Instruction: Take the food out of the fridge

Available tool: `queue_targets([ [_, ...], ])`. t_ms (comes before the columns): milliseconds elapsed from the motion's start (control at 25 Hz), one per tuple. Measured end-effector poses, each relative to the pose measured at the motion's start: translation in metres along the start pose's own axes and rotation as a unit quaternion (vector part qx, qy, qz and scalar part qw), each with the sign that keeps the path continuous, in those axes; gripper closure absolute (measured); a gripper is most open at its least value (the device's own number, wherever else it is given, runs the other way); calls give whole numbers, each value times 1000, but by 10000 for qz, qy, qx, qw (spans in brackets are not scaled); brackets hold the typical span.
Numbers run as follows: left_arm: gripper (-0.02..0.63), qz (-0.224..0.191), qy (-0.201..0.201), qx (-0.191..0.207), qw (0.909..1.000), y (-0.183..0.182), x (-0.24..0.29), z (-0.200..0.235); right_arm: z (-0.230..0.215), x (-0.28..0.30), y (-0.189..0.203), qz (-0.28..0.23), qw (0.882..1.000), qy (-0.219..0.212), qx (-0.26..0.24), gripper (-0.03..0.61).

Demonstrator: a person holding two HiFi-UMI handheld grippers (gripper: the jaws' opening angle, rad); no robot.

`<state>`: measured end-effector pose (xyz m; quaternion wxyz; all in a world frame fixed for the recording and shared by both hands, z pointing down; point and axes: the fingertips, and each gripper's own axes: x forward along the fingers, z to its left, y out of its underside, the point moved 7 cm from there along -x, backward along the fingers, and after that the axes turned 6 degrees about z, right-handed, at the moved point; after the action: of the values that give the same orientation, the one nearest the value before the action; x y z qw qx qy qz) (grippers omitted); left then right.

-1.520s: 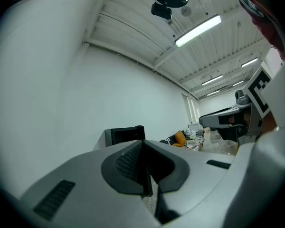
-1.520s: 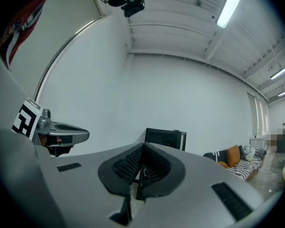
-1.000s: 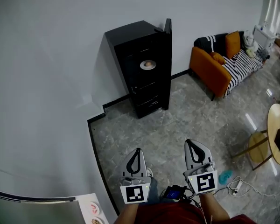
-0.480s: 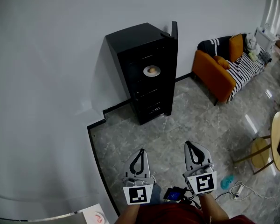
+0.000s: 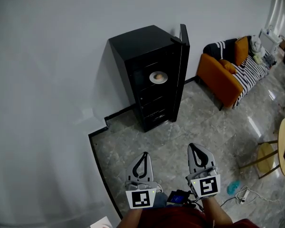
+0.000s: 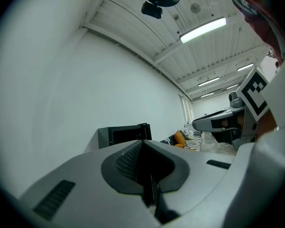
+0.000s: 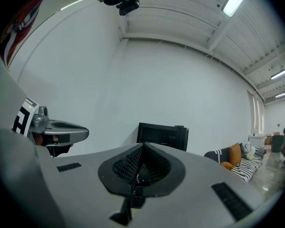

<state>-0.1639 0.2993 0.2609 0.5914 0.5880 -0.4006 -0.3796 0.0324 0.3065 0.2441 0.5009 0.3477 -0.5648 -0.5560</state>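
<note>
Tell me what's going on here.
A person holds a gripper in each hand, low in front of the body. The left gripper and the right gripper are both shut with nothing between the jaws. Across the floor, a black fridge stands against the white wall with its door open. A plate with food sits on a shelf inside. Nothing has been taken out yet, and the grippers are well short of the fridge.
</note>
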Motion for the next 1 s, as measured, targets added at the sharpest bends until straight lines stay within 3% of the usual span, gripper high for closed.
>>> queue_targets([
  [120, 600, -13, 188, 537, 9984, -3, 15, 19, 5, 22, -4, -94, 9999, 100, 49, 557],
  [200, 600, -45, 181, 349, 9992, -2, 22, 27, 8, 32, -3, -43, 9999, 153, 46, 557],
  [320, 600, -83, 316, 874, 9956, -6, 31, 38, 13, 43, -9, -147, 9997, 127, 139, 558],
  [480, 600, -87, 163, 48, 9998, -4, 41, 45, 10, 55, -9, -111, 9998, 141, 75, 557],
  [720, 600, -84, 162, 99, 9998, -2, 74, 51, -8, 85, -10, -132, 9997, 181, 97, 557],
  [840, 600, -67, 138, 82, 9998, -2, 97, 52, -21, 104, -15, -407, 9989, 154, 149, 558],
  [1000, 600, -91, 161, 110, 9998, -4, 135, 49, -46, 129, -15, -182, 9996, 167, 119, 557],
])
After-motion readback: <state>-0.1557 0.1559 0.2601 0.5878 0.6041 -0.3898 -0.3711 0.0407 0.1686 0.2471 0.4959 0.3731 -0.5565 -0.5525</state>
